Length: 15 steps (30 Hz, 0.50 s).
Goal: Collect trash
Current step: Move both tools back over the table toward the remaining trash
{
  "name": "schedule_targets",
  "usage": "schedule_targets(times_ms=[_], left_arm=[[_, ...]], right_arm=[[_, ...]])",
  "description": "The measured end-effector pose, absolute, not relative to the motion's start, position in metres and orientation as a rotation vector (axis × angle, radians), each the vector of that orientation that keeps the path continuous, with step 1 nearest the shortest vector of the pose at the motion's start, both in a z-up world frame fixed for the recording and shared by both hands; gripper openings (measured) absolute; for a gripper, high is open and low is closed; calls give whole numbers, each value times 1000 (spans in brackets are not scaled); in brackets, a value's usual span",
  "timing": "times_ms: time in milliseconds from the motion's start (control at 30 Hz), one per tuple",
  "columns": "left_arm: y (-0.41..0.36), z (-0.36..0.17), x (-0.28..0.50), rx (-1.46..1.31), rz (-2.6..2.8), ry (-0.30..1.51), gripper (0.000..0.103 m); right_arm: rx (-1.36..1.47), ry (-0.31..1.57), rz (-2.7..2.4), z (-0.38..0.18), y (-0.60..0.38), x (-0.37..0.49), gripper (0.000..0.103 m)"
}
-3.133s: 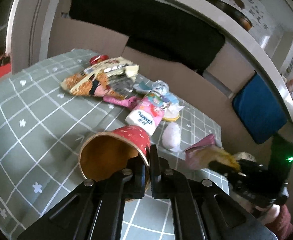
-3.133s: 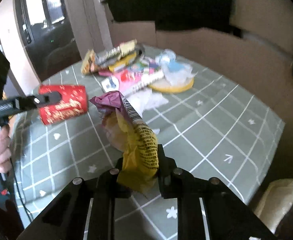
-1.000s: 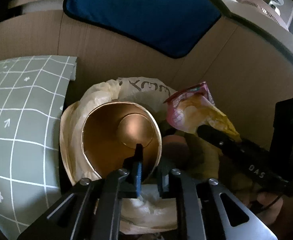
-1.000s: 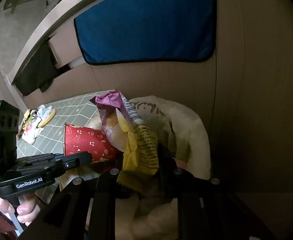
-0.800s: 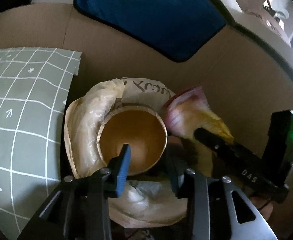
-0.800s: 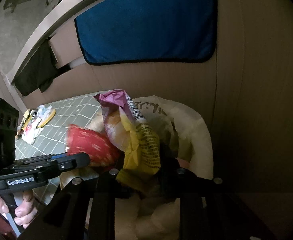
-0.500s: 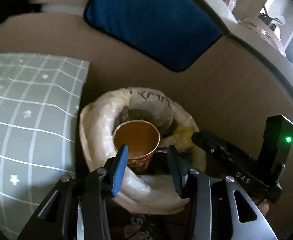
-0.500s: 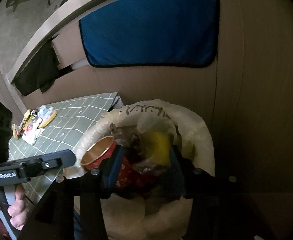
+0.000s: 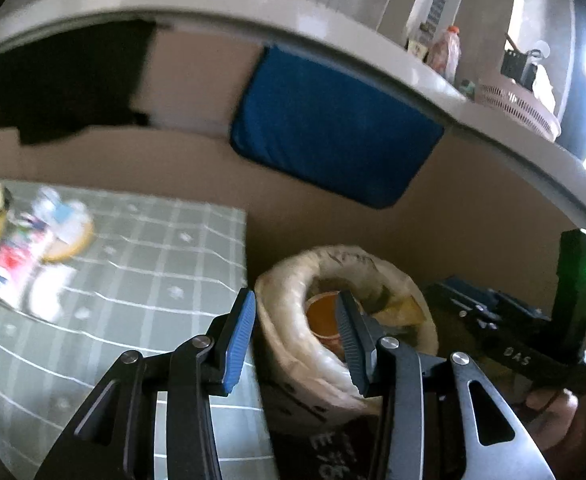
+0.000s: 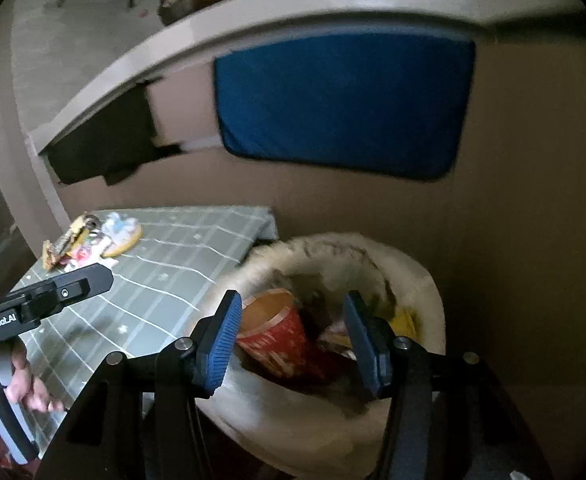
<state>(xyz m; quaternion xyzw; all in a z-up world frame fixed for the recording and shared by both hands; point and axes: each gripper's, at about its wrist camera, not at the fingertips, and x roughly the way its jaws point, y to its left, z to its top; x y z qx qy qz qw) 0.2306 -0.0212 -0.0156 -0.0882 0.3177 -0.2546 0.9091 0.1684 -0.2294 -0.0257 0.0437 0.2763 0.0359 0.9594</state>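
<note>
Right wrist view, largest first: table (image 10: 181,248) under a green grid cloth, one; beside its corner, one trash bin lined with a pale bag (image 10: 425,292), rim rolled outward. Inside the bin: one red paper cup (image 10: 277,332), tilted, mouth up toward the table side, and one yellow snack wrapper (image 10: 407,320) next to it, partly hidden behind the gripper finger. Judged done: these two pieces are deposited. Judged left: one cluster of litter (image 10: 89,242) at the far end of the table, well apart from the bin; wrappers, a white piece and a yellow-rimmed flat item can be made out, but blur prevents an exact count, several pieces at least. Task therefore looks partway through, with at least one more trip needed. Right gripper (image 10: 293,338): jaws apart and widening, nothing between the pads, poised above the bin mouth. Left gripper (image 9: 297,334): seen in the left wrist view, jaws apart, empty, pads clear of the bag rim (image 9: 293,320) and cup (image 9: 323,316) that lie behind them. Two grippers, both hand-held; part of a hand (image 10: 21,380) shows on the left gripper's handle. Blue cloth (image 10: 341,104) on the cardboard wall behind, one.
</note>
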Motion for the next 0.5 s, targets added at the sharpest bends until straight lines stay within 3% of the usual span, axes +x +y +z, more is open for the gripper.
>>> schedule_targets(times_ms=[267,367,500], left_arm=[[50,14,215,-216,-364,537,43],[82,21,211,-232,-288,508,44],[130,26,208,-258,-174,474,44]], right_arm=[[23,447,119,16,-177,165,51],[10,424,128,27,-157,171,58],[-42,401,134,38,-123,183,58]])
